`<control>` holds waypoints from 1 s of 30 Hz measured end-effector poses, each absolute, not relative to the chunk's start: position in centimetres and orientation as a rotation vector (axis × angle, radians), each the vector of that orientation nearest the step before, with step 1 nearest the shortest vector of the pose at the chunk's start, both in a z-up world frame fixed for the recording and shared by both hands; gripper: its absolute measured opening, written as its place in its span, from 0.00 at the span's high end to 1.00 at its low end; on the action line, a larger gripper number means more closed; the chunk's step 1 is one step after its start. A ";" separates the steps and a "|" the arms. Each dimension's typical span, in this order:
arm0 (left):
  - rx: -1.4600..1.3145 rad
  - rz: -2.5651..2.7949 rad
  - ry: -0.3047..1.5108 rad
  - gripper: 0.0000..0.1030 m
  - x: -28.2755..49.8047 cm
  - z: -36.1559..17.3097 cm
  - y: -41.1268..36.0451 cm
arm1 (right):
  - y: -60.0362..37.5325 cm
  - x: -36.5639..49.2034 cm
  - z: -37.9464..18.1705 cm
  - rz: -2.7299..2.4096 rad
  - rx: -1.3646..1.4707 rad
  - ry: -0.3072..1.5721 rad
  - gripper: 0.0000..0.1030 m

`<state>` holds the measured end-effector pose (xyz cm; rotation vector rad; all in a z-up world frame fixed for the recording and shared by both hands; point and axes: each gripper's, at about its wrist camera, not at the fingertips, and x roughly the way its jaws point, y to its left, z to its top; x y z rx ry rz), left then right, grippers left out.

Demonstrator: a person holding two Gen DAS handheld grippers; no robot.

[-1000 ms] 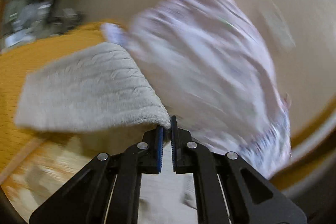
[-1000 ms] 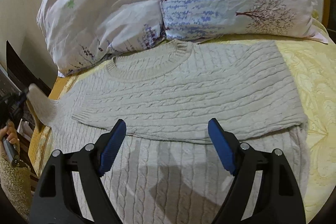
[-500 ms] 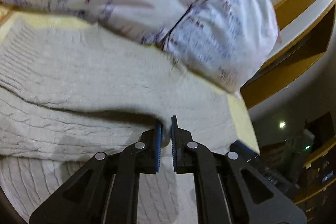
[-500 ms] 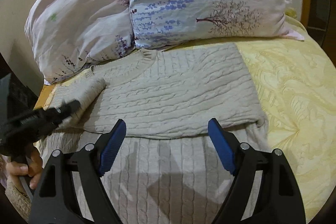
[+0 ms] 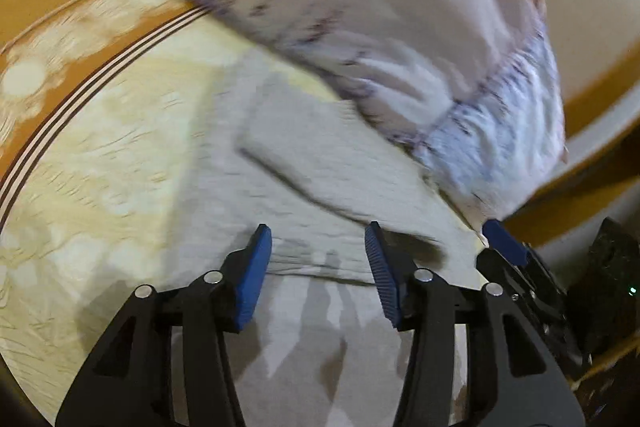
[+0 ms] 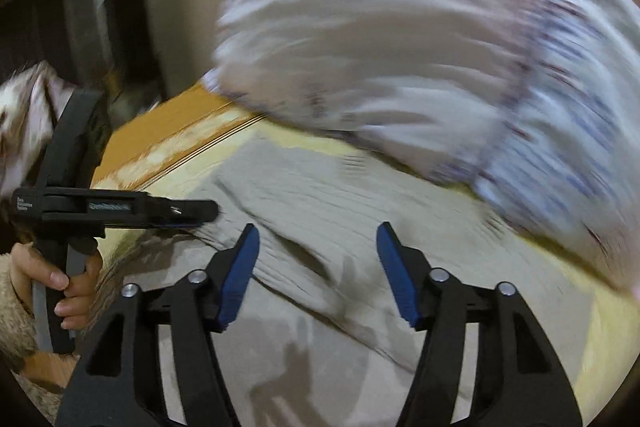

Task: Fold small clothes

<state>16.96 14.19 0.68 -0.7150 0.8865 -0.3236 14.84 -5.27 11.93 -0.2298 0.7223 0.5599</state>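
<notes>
We note the left gripper (image 5: pixel 318 263) opening, having let go the sleeve it carried onto the sweater (image 5: pixel 320 187) lying on the bed (image 5: pixel 100 147) below the pillows (image 5: pixel 400 27), while the right gripper (image 6: pixel 316 275) closes, empty, above it: sleeve fold seemingly done.

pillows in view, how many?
2. A pinkish pillow lies at the head of the bed, and a blue-print pillow lies to its right, touching it. Both sit just beyond the sweater. Motion blur could hide others.

Motion-blurred pillows (image 6: pixel 400 59) and sweater (image 5: pixel 320 179) knit; sweater's lower part hidden behind the gripper frames.
</notes>
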 end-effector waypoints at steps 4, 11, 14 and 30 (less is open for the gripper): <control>-0.740 -0.297 0.890 0.66 16.7 -0.3 15.4 | 0.1 16.9 10.0 0.610 -0.337 0.764 0.54; -0.743 -0.296 0.874 0.72 16.4 -0.6 15.7 | 4.6 19.2 7.2 0.669 -0.420 0.840 0.58; -0.754 -0.303 0.875 0.72 16.2 -0.7 16.1 | 5.4 19.7 5.9 0.672 -0.465 0.858 0.57; -0.724 -0.302 0.876 0.72 16.4 -0.7 15.9 | -10.5 18.5 12.4 0.367 0.117 0.624 0.95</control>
